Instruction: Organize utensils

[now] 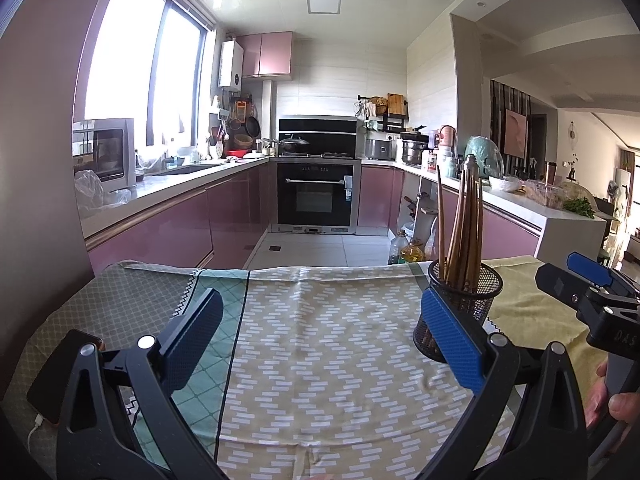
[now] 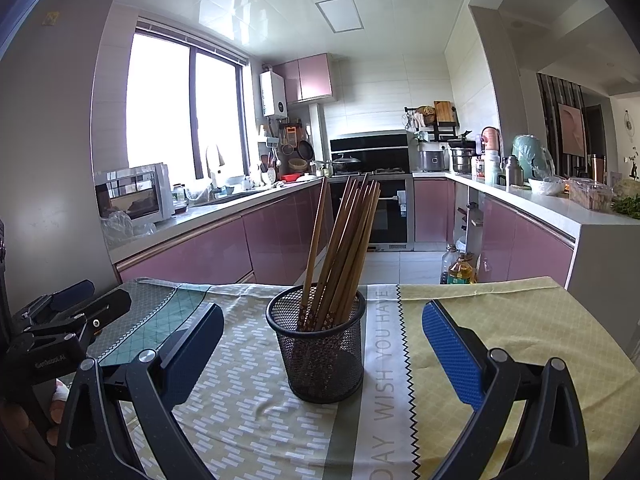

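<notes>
The wooden chopsticks point(image 2: 340, 248) all stand bundled in the black mesh holder point(image 2: 318, 344), leaning together toward its right rim, with one stick tilted apart on the left. The holder sits upright on the patterned tablecloth point(image 2: 256, 408), roughly midway across the table and a little back from its near edge. No loose utensil shows anywhere on the cloth in either view, so I'd judge the sorting is done, or all but done; if anything is left, it lies outside what these cameras catch.

The right gripper point(image 2: 322, 344) hangs just in front of the holder with its jaws spread wide, one finger on each side and neither touching the mesh; the holder sits squarely in the gap, slightly beyond the tips. The left gripper point(image 1: 322, 336) is also wide open and empty, hovering over bare cloth toward the table's left side; from its view the holder stands just behind its right finger, whether touching I cannot tell. A phone point(image 1: 60, 376) on a charging cable lies near the table's left edge.
</notes>
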Demonstrator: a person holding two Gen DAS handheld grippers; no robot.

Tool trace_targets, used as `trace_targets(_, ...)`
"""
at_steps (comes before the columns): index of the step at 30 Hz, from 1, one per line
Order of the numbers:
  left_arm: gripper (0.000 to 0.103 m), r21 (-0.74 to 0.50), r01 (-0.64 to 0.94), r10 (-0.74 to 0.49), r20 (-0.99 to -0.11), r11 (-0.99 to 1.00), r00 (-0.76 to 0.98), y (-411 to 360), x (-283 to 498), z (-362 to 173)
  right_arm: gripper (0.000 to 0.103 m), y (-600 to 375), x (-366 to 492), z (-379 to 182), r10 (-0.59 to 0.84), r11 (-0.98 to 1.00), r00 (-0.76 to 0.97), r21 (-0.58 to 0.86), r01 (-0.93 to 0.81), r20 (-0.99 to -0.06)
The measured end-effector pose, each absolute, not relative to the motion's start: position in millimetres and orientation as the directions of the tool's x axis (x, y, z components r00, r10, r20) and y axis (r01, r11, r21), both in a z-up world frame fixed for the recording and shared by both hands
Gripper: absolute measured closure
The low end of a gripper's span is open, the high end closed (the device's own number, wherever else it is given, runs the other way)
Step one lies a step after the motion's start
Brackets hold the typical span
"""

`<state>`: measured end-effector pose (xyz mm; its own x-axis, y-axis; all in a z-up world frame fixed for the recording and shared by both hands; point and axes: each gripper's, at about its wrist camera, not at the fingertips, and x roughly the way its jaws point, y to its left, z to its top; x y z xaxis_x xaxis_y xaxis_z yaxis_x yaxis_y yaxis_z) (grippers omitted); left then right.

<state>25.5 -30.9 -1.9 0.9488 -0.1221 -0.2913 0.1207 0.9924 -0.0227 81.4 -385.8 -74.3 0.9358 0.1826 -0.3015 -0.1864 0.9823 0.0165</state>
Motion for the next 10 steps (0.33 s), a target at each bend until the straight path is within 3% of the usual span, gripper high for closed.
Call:
trace_targets(5,0.005,-0.051,0.116,-0.126,-0.343,0.992,0.931,-27,33,-5,0.007,-399,86,-76,0.164,0.985,0.93,0.013,-0.169,-0.329)
trace_targets(9,0.005,-0.072,0.104,-0.124,-0.397,0.992,0.909,-16,44,-10,0.007,-441,113,-88,0.043,0.998,0.877,-0.015,-0.057,-0.479)
trace_targets(10,0.005,-0.068,0.093,-0.113,-0.415,0.993,0.903,-13,47,-13,0.007,-441,113,-88,0.043,0.998,0.877,-0.015,-0.057,-0.479)
